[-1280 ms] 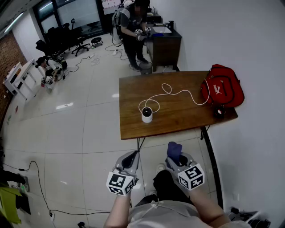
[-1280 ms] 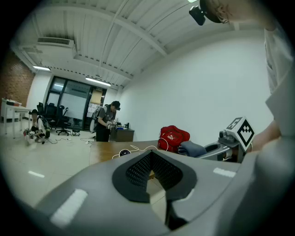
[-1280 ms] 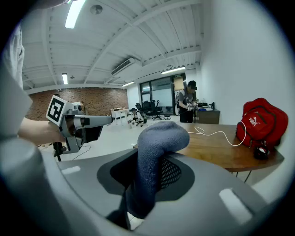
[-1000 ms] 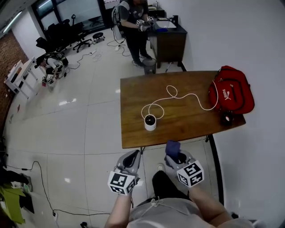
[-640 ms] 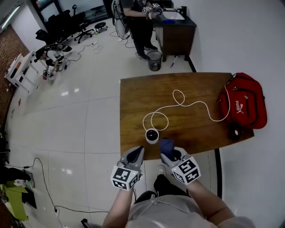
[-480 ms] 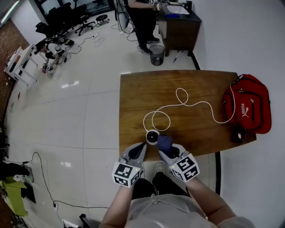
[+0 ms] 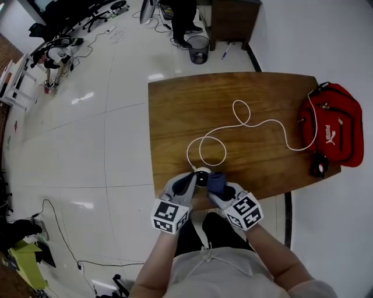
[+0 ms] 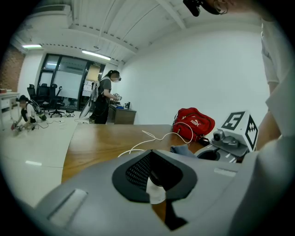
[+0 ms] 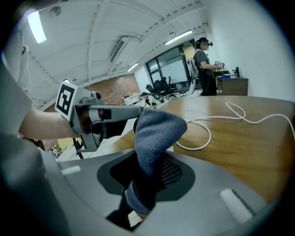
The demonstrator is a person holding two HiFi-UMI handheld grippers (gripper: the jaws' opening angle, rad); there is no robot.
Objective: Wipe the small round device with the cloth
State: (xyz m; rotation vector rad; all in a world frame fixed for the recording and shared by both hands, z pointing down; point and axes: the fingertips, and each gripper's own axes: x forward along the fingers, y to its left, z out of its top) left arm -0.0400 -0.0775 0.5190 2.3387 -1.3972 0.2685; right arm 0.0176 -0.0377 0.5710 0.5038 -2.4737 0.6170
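The small round device [image 7: 201,174], white with a dark top, stands near the front edge of the wooden table [image 7: 175,110]. A white cable [image 7: 245,125] runs from it in loops to the right. My left gripper [image 7: 190,180] is shut and empty, its tip against the device's left side. In the left gripper view the device [image 8: 156,194] shows just past the closed jaws of that left gripper [image 8: 156,177]. My right gripper [image 7: 218,187] is shut on a blue cloth [image 7: 215,181], which hangs right beside the device. The cloth [image 9: 154,131] fills the right gripper [image 9: 146,186].
A red bag [image 7: 334,123] lies at the table's right end, with a small black object [image 7: 318,169] in front of it. A person [image 8: 105,96] stands at a dark desk [image 7: 233,17] beyond the table, near a bin [image 7: 199,48]. White tiled floor lies to the left.
Both grippers have come forward from above the floor to the table's front edge. The cloth now sits beside the device, and the left gripper has reached the device.
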